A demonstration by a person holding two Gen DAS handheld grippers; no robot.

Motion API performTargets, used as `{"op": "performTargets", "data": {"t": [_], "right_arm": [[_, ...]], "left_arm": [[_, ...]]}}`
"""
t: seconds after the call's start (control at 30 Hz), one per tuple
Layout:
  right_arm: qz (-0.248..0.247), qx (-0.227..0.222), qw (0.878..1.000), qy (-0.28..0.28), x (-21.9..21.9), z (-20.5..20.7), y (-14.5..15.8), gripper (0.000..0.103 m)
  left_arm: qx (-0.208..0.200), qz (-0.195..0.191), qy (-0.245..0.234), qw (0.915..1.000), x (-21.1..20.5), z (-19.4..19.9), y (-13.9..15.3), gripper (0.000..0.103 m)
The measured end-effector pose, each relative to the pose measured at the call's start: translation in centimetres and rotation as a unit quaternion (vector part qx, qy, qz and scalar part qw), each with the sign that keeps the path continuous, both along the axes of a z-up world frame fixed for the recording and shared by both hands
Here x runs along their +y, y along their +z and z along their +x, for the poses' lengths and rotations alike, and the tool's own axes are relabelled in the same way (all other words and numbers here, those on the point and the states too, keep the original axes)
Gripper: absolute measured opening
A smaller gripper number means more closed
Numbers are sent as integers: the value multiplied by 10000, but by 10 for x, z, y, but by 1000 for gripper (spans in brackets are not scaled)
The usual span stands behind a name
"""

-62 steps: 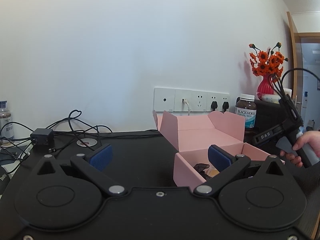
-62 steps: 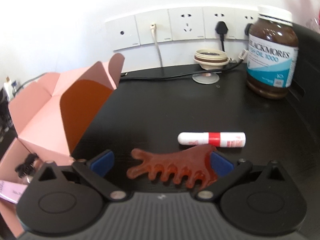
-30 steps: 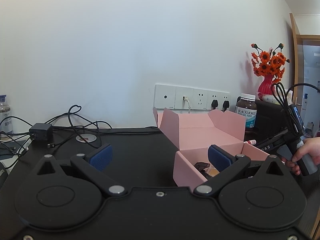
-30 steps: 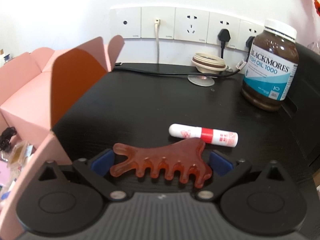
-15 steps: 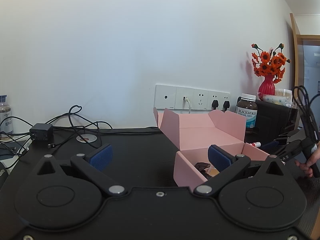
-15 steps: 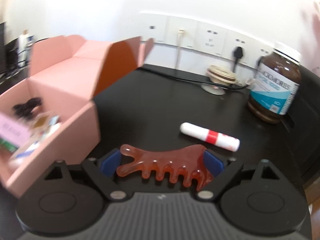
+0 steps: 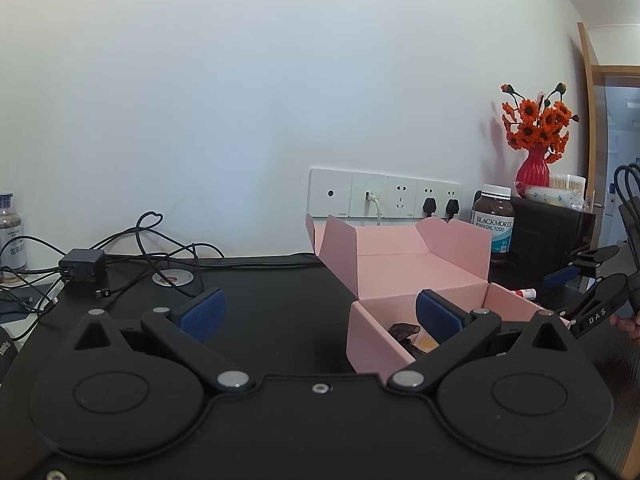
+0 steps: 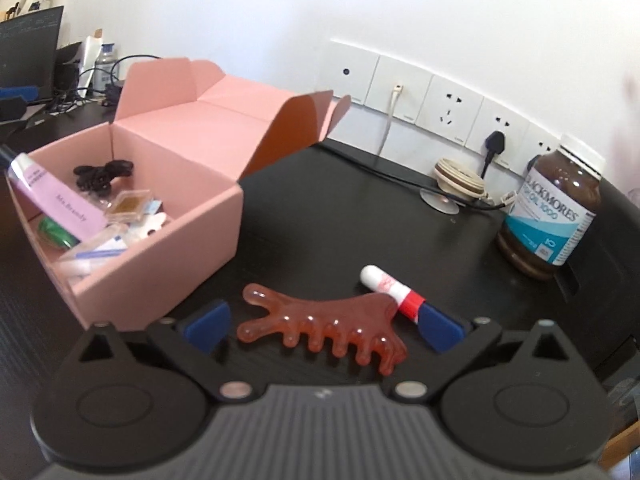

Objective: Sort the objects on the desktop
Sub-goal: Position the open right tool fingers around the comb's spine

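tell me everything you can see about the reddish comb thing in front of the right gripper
The comb is a translucent reddish-amber piece, glossy like resin or plastic, with a wavy spine, a forked handle end at the left and five rounded stubby teeth pointing toward the camera. It lies between the open right gripper's blue pads; whether either pad touches it, or whether it rests on the black desk, cannot be told. Its right end overlaps the white and red tube. The pink box stands apart to its left.

The right gripper (image 8: pixel 322 326) was drawn back and swung left. The pink box (image 8: pixel 168 248) interior was brought into view. The comb (image 8: pixel 320 326) was no longer gripped.
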State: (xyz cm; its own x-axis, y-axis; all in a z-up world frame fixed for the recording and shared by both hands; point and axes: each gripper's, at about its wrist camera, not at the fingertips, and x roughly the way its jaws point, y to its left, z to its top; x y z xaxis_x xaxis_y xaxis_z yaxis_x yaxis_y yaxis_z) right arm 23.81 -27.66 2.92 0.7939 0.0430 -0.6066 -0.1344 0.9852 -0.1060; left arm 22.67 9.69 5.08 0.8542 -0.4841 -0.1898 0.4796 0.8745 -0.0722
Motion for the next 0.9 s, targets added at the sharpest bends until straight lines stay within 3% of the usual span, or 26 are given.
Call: {"op": "performTargets", "data": {"t": [0.23,0.4,0.73,0.9], "right_arm": [[893,266,9918,-878,-23,0,8,100],[2303,570,9519,-1938,-44,4,3,96],[1444,514,9729,-1728,-6,18,-1,87],[943,412,9873,-1210,3,21,-5,81]], "left_arm": [[-12,15,5,10000,-1,0,0,103],[-11,24,11,10000,-1,0,0,103],[22,-13,-11,10000,-1,1,0,103],[-1,16,-37,10000,-1,1,-1,103]]}}
